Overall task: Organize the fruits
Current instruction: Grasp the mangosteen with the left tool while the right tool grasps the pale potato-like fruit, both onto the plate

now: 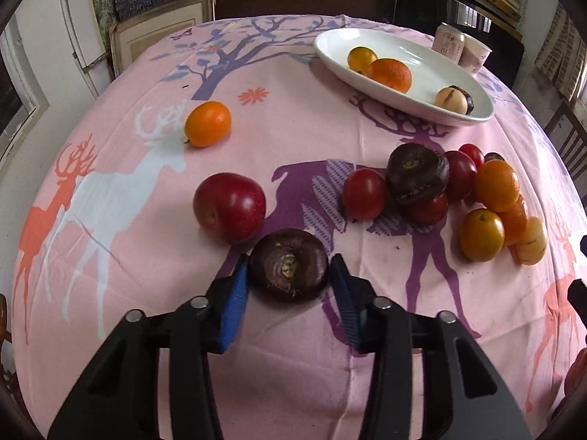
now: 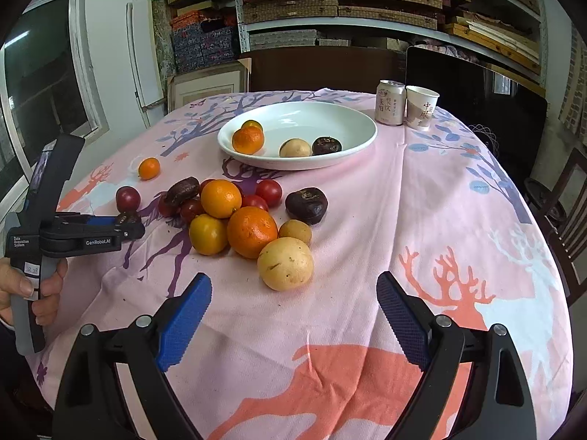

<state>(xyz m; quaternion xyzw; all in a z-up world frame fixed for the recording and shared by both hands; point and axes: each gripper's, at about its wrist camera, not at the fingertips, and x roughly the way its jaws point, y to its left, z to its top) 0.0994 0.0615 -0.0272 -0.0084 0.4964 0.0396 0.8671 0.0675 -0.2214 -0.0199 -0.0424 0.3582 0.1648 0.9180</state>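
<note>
My left gripper (image 1: 290, 258) is shut on a dark purple round fruit (image 1: 290, 275) that rests on the pink cloth; both blue pads touch its sides. The right wrist view shows that gripper (image 2: 126, 220) at the left with the dark fruit (image 2: 126, 217) in it. Open and holding nothing, my right gripper (image 2: 293, 304) sits just short of a pale yellow fruit (image 2: 285, 264). Behind that lies a pile of oranges (image 2: 252, 231), red tomatoes (image 2: 269, 191) and dark fruits (image 2: 306, 205). The white plate (image 2: 312, 121) holds two oranges, a pale fruit and a dark one.
A red fruit (image 1: 229, 207) and a small orange (image 1: 207, 123) lie apart to the left. A drink can (image 2: 390, 102) and a paper cup (image 2: 422, 107) stand behind the plate. A person's hand (image 2: 40, 286) holds the left tool. Chairs and shelves surround the round table.
</note>
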